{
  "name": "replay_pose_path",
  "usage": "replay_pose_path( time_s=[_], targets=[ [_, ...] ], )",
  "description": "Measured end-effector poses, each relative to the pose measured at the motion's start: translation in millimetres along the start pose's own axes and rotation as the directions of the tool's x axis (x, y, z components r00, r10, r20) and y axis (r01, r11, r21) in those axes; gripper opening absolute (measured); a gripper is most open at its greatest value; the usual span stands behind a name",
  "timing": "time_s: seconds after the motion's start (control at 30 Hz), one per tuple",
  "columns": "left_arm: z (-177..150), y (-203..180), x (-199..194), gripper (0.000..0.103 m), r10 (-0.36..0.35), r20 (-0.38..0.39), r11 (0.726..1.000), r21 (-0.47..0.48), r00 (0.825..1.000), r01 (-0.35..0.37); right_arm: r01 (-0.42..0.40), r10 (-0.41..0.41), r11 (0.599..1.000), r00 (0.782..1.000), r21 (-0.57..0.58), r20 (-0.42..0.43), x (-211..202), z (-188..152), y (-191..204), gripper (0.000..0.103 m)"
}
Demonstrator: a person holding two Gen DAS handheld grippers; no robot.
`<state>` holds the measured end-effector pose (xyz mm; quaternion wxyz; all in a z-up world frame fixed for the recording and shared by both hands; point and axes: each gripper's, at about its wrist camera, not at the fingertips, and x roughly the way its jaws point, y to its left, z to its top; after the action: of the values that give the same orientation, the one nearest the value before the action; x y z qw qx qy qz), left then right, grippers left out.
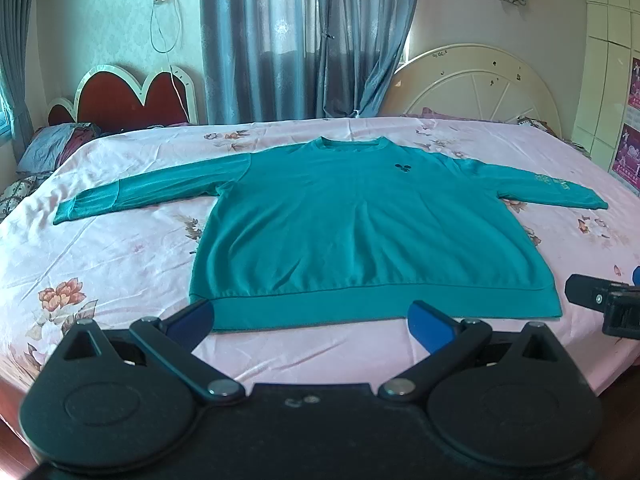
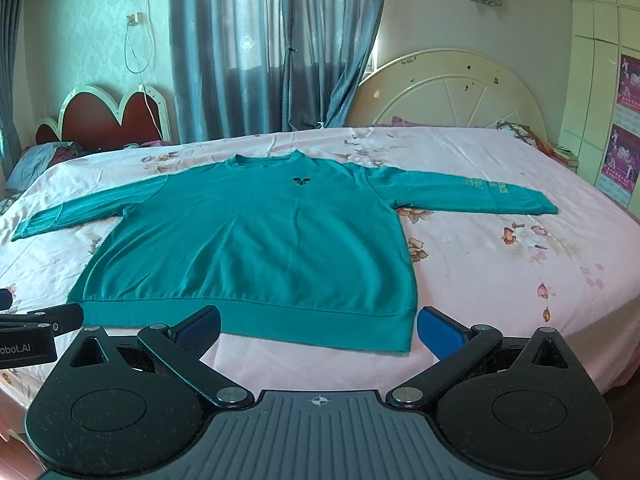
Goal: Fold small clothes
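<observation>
A teal sweatshirt lay flat, front up, on a bed covered by a pink floral sheet, both sleeves stretched out sideways and the collar toward grey-blue curtains. A heart-shaped red headboard stood at the far left, a round cream headboard at the far right, and pillows sat at the left corner. Nothing lay on the garment. The left tongs hung released just before the hem's left half; the right tongs hung equally wide apart near the hem's right corner, neither touching cloth. Bare sheet surrounded the sweatshirt on every side, with the bed's near edge just below the hem.
</observation>
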<state>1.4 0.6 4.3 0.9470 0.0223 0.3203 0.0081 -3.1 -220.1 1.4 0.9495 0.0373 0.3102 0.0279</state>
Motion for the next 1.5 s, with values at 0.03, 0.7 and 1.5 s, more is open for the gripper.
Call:
replay_pose_path(
  time_s=[0.03, 0.7, 1.5],
  targets=[
    [-0.1, 0.1, -0.5, 0.103, 0.003, 0.002, 1.000, 0.001, 1.000, -0.003, 0.001, -0.001, 1.000, 1.000, -0.001, -0.001, 0.4, -0.3, -0.2, 0.103],
    [-0.8, 2.5, 0.9, 0.103, -0.004, 0.004, 1.000, -0.004, 1.000, 0.004, 0.003, -0.003, 1.000, 1.000, -0.002, 0.001, -0.4, -0.1, 1.9, 0.103],
    [-2.0, 6.7, -0.3, 0.103, -0.002, 0.001, 1.000, -0.017, 1.000, 0.002, 0.002, -0.002, 1.000, 1.000, -0.005, -0.002, -1.5, 0.3, 2.0, 0.103]
  ],
)
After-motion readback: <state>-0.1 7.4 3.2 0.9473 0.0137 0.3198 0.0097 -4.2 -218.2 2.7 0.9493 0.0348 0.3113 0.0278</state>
